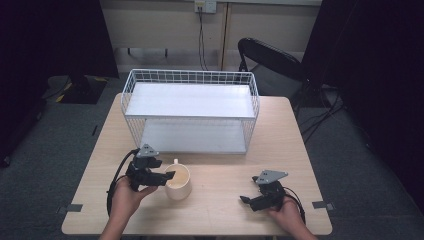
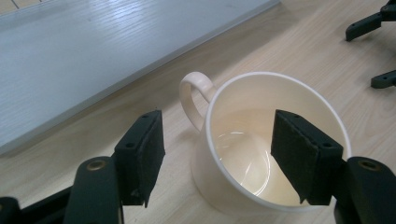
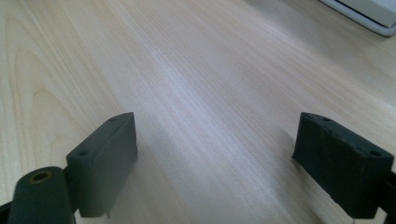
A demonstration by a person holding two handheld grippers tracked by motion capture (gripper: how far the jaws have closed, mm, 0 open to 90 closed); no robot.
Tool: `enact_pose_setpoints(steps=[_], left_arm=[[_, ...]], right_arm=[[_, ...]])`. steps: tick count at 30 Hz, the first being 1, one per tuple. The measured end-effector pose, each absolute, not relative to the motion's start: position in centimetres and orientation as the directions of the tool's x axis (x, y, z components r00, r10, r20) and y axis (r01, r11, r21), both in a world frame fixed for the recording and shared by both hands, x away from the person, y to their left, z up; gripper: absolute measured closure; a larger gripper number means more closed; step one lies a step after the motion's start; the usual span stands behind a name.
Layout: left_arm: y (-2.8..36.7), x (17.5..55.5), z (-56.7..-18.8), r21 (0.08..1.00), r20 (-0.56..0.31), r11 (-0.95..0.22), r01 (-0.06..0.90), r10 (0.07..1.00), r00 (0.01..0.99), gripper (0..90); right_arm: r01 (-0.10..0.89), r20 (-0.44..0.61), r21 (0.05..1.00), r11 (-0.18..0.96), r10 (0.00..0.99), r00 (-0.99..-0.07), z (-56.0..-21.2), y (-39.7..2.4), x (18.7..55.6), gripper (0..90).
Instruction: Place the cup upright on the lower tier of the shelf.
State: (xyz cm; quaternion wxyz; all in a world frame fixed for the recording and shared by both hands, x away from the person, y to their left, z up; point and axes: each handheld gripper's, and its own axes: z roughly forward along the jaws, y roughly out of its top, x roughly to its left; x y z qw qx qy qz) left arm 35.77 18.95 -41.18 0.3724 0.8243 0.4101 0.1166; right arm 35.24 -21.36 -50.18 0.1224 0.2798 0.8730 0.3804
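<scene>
At the near edge of the wooden counter (image 1: 220,210), the person's left hand (image 1: 125,197) holds the left claw (image 1: 169,176) and the right hand (image 1: 286,212) holds the right claw (image 1: 243,199). The left claw is open and straddles the rim of a cream mug (image 1: 178,182): in the left gripper view one jaw hangs inside the mug (image 2: 261,144), just beside the inner wall, and the other stands outside, near the handle (image 2: 194,95), with a gap between its pad and the mug's outer wall. The mug stands upright on the counter near its front, left of centre, and holds a shallow pale liquid at the bottom. Its handle points away from the person, toward the rack.

The right claw rests low over the counter at the front right, well apart from the mug, its jaws spread wide with bare wood between them in the right gripper view (image 3: 215,154). Its jaw tips also show at the upper right of the left gripper view.

Farther back, a white wire rack (image 1: 190,111) with two flat white shelves stands across the middle of the counter. Beyond the counter a black folding chair (image 1: 272,65) sits on the grey floor, and a cable (image 1: 201,40) drops from a wall socket.
</scene>
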Motion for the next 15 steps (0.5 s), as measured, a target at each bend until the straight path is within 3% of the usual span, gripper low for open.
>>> enact_pose_setpoints(steps=[15], left_arm=[[18.2, 36.6, -42.4, 0.689, -0.148, -0.384, 0.614, 0.756, 0.638, 51.4]], right_arm=[[0.396, 0.000, 0.732, 0.554, 0.582, -0.813, -50.2, -21.4, 35.2, 12.6]])
